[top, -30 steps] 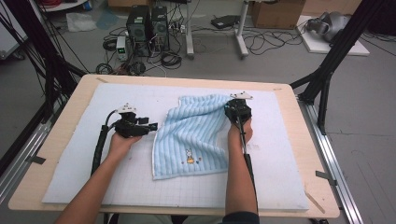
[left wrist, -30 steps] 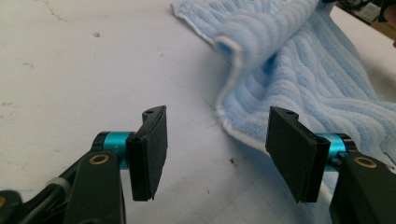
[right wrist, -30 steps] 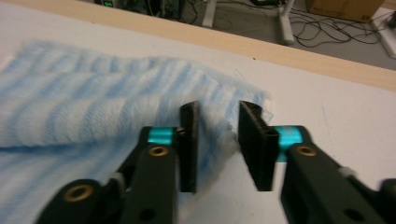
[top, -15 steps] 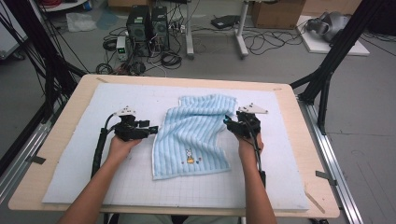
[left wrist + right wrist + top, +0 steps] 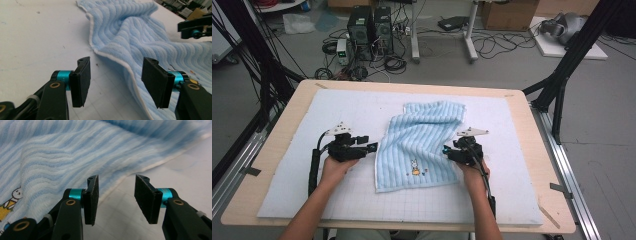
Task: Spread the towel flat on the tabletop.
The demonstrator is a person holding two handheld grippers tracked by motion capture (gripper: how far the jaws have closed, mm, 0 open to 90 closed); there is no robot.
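Note:
A light blue striped towel [image 5: 422,140] with a small cartoon print lies rumpled on the white mat [image 5: 362,110]. My left gripper [image 5: 372,145] rests on the mat just left of the towel's left edge and points at it. In the left gripper view my left gripper [image 5: 116,75] is open, with the towel's [image 5: 150,37] white hem running between the jaws, untouched. My right gripper [image 5: 446,150] sits at the towel's right edge. Its jaws have just been closing a little, and my right gripper [image 5: 116,196] stands open over bare mat, the towel [image 5: 62,157] hem just beyond its left pad.
The mat covers most of a wooden table [image 5: 539,165]. In the left gripper view the right gripper [image 5: 195,27] shows across the towel. Black frame legs [image 5: 562,85] flank the table, and computers [image 5: 369,25] and cables lie on the floor behind.
My right gripper has come from the towel's far right corner toward me along its right edge, and the jaws stand wider. The left hand drew slightly nearer to me.

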